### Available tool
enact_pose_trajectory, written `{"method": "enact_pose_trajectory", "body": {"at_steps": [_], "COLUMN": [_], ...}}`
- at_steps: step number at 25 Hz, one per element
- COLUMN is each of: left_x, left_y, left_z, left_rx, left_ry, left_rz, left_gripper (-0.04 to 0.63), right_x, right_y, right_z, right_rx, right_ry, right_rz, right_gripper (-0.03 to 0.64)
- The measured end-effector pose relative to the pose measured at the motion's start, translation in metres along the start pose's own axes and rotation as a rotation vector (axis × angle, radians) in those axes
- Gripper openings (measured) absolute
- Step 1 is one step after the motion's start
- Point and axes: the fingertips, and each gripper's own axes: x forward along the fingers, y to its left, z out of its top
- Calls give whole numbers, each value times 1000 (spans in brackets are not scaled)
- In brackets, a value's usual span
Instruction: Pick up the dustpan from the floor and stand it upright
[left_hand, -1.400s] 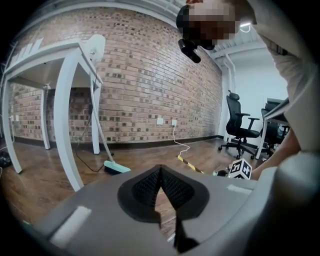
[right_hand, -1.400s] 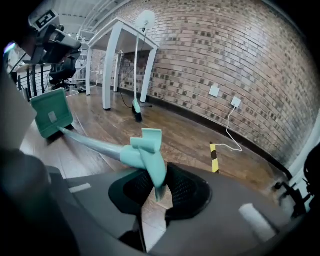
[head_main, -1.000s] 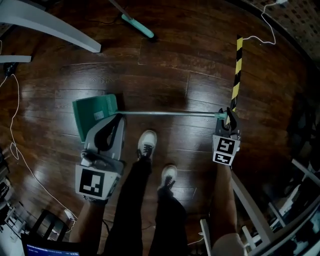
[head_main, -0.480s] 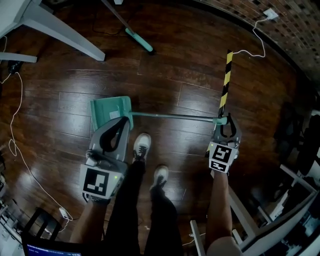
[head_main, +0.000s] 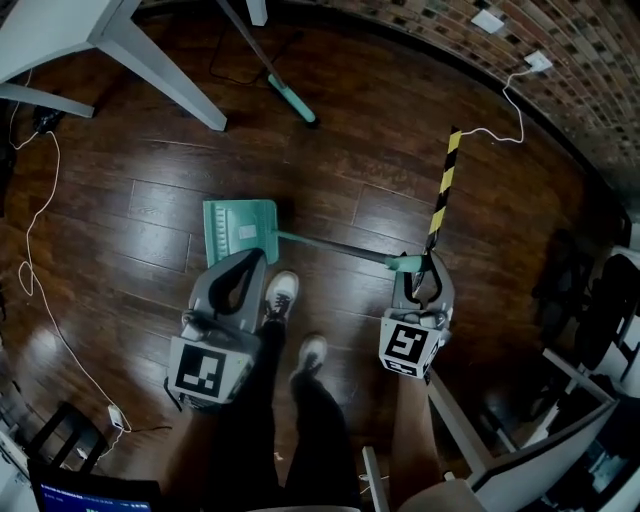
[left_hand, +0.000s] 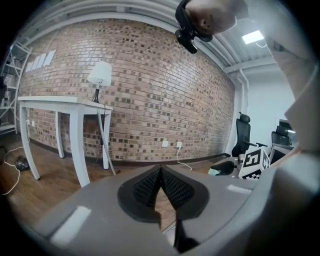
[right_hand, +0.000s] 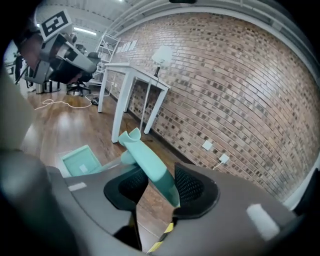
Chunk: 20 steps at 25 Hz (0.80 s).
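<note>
The teal dustpan has its pan on the wooden floor, and its long handle slopes up to the right. The handle's teal grip lies between the jaws of my right gripper. Those jaws are opening: the grip leans on the right pad, and a gap shows at the left pad. The pan shows below in the right gripper view. My left gripper hangs just right of the pan, above the floor. It is shut with nothing in it.
My two shoes stand between the grippers. A white table stands at the back left, with a teal broom head beside it. Yellow-black tape runs along the floor by the right gripper. Cables lie at the left, and a brick wall is behind.
Both grippers have risen. The right one has lifted the handle's end, so the handle now slopes more steeply while the pan stays on the floor. The right jaws have spread.
</note>
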Motion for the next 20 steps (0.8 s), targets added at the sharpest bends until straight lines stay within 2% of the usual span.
{"method": "enact_pose_trajectory", "body": {"at_steps": [4, 13, 20], "left_x": [-7, -38, -68], "left_y": [8, 30, 39], "left_z": [6, 12, 25], "left_rx": [-5, -26, -46], "left_ry": [-12, -41, -82], "left_rz": [33, 109, 160], "left_gripper": [2, 2, 2], "right_x": [-8, -26, -52], "right_y": [18, 66, 103], "right_z": [30, 88, 108], "right_rx": [-16, -46, -152], "right_ry": [-45, -164, -186], "right_rz": [42, 235, 377], "right_gripper": [178, 225, 259]}}
